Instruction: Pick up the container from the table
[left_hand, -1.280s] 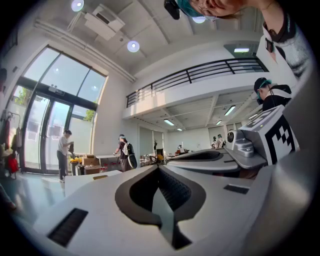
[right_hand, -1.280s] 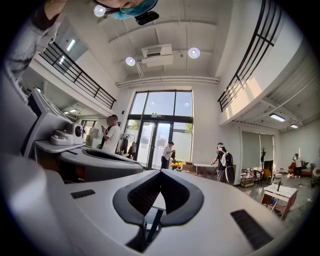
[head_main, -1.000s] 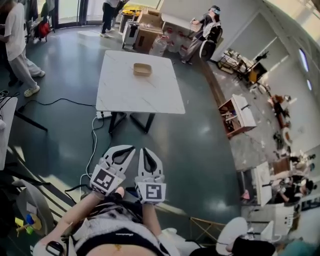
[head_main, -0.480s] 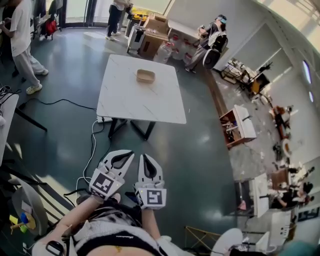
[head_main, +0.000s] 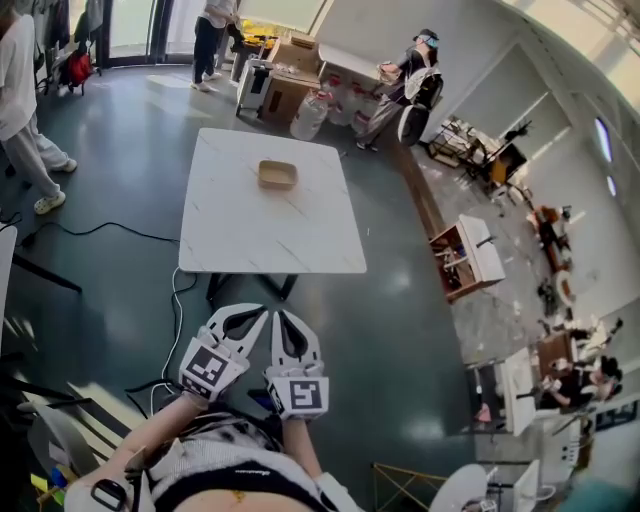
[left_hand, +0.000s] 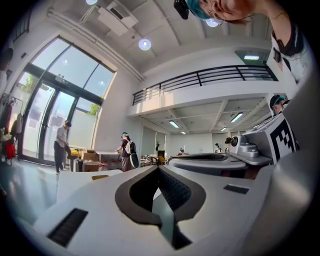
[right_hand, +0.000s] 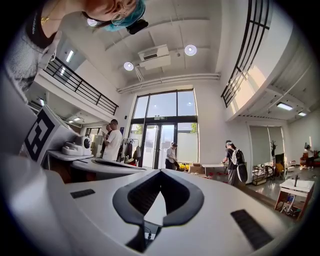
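A shallow tan container (head_main: 277, 174) sits on a white marble table (head_main: 270, 235), toward its far edge, well ahead of me. Both grippers are held close to my body, over the floor short of the table. The left gripper (head_main: 260, 313) and right gripper (head_main: 283, 317) are side by side, each shut with nothing in it. In the left gripper view the jaws of the left gripper (left_hand: 159, 169) meet, and the container (left_hand: 100, 177) shows small on the table (left_hand: 75, 184) far off. The right gripper (right_hand: 161, 173) is also shut and empty in its own view.
Cables (head_main: 180, 300) trail on the dark floor by the table's near left leg. Cardboard boxes (head_main: 290, 92) and bottles stand behind the table. One person (head_main: 20, 120) stands at the far left and another (head_main: 410, 80) at the back. A wooden cabinet (head_main: 465, 255) is to the right.
The table and container have shifted in the head view and the table's near edge now lies closer to the grippers. Both grippers stay shut and side by side.
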